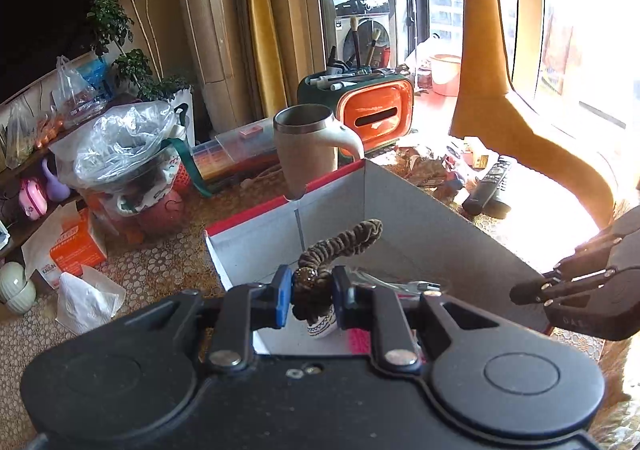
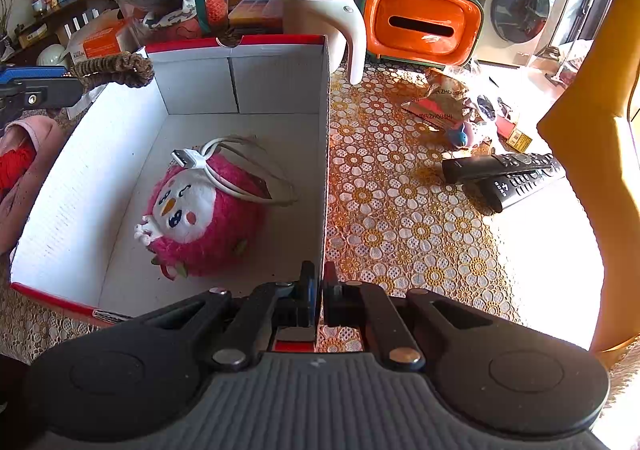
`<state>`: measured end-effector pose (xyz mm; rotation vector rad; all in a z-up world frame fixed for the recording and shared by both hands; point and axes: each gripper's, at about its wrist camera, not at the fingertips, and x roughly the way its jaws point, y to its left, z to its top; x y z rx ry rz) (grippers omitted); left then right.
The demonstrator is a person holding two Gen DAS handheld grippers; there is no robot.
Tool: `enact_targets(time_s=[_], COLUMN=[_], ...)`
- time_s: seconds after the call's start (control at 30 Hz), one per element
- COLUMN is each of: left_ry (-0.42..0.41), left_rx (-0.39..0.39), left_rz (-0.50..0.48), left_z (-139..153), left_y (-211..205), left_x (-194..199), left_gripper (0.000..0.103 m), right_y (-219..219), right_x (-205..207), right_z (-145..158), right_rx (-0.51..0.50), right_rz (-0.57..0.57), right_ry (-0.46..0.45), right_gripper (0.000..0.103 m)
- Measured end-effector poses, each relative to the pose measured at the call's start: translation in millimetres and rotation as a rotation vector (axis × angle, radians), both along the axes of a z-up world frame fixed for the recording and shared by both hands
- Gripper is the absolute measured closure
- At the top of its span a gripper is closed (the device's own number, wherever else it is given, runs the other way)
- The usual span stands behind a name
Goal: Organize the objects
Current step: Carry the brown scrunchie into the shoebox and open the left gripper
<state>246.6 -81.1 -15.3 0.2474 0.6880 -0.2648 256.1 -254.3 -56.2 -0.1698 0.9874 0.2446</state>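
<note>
Left gripper [image 1: 308,296]: its blue pads are clamped on one end of a brown scrunchie [image 1: 340,246]; it hangs over the left side of the box.
Scrunchie: a ruffled, striped brown band, in the air above the box and touching nothing but the pads. Its long axis runs from the pinched end up and away to the right, with the free end highest; from the right wrist view it juts out level over the box's left wall.
Right gripper [image 2: 319,290]: fingers brought together on the right wall of the box, one inside, one outside.
Box [image 2: 280,90]: open cardboard, white inside with a red rim, standing on a floral lace tablecloth [image 2: 400,210].
In the box: a pink plush toy [image 2: 200,214] lying on the floor, a coiled white USB cable [image 2: 224,170] on top of it.
Beyond the box: a beige mug [image 2: 320,14] with a steel rim just behind the far right corner, an orange tissue holder [image 2: 420,26] beside it.
Right of the box: two black remotes [image 2: 504,174], well apart from it.
</note>
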Motion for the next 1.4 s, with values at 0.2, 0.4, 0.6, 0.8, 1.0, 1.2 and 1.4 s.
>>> enact_targets(time_s=[0.2, 0.4, 0.6, 0.8, 1.0, 1.2, 1.4], left_ry=[0.058, 0.069, 0.131, 0.194, 0.242, 0.261, 0.248], left_rx=[0.074, 0.171, 0.159, 0.143, 0.170, 0.161, 0.125], left_rz=[-0.006, 0.005, 0.048, 0.085, 0.101, 0.106, 0.118], left_z=[-22.5, -43.0, -57.7, -70.9, -83.1, -85.4, -78.2], left_y=[-19.9, -36.1, -40.7, -45.0, -45.8, -44.3, -38.2], left_x=[28.9, 53.1, 74.5, 87.3, 91.5, 91.9, 86.9], left_gripper=[0.084, 0.084, 0.084, 0.084, 0.082, 0.075, 0.056], right_y=[-1.3, -1.4, -1.7, -2.2, -2.7, -2.3, -2.3], right_x=[0.9, 0.8, 0.6, 1.0, 1.4, 1.8, 1.4], right_z=[0.0, -0.2, -0.4, -0.6, -0.4, -0.8, -0.8], right_rx=[0.009, 0.012, 0.011, 0.014, 0.017, 0.019, 0.017], right_rz=[0.003, 0.009, 0.017, 0.016, 0.015, 0.014, 0.012], right_ry=[0.005, 0.007, 0.012, 0.013, 0.015, 0.017, 0.016], right_gripper=[0.099, 0.099, 0.099, 0.099, 0.099, 0.099, 0.099])
